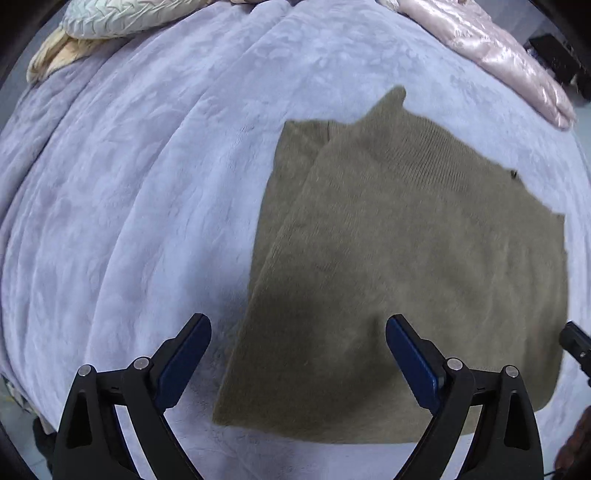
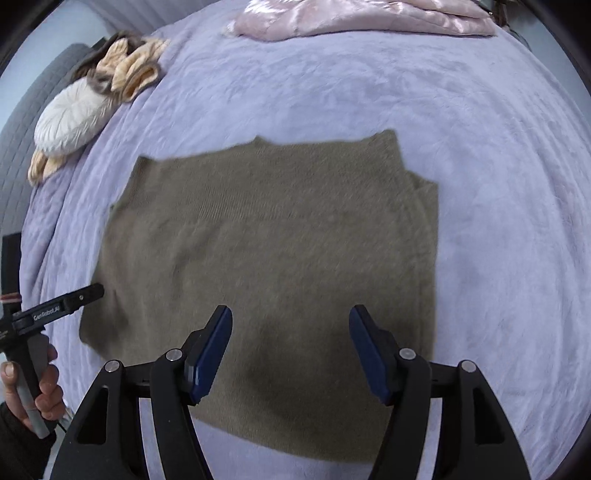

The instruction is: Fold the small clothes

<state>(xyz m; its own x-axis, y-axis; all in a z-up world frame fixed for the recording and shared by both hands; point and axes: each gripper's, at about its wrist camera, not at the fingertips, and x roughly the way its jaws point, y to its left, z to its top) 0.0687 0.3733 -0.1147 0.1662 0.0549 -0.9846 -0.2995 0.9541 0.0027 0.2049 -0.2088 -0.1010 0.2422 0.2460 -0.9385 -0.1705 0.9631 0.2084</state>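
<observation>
An olive-brown knitted garment [image 1: 399, 266] [image 2: 273, 251] lies flat on a lavender plush blanket [image 1: 129, 206] [image 2: 498, 184], with one side flap folded over its body. My left gripper [image 1: 298, 325] hovers open over the garment's near left edge, one blue pad over blanket, the other over knit. My right gripper [image 2: 291, 317] hangs open above the garment's near middle, nothing between its pads. The left tool's finger [image 2: 79, 295] shows at the garment's left edge in the right wrist view, held by a hand [image 2: 40, 391].
A white shell-shaped pillow [image 2: 70, 118] [image 1: 122, 18] and peach cloth [image 2: 133, 70] lie at the far left of the bed. A pink satin quilt [image 2: 369, 16] [image 1: 491, 51] runs along the far side. A dark object [image 1: 554, 55] sits beyond the bed's far right edge.
</observation>
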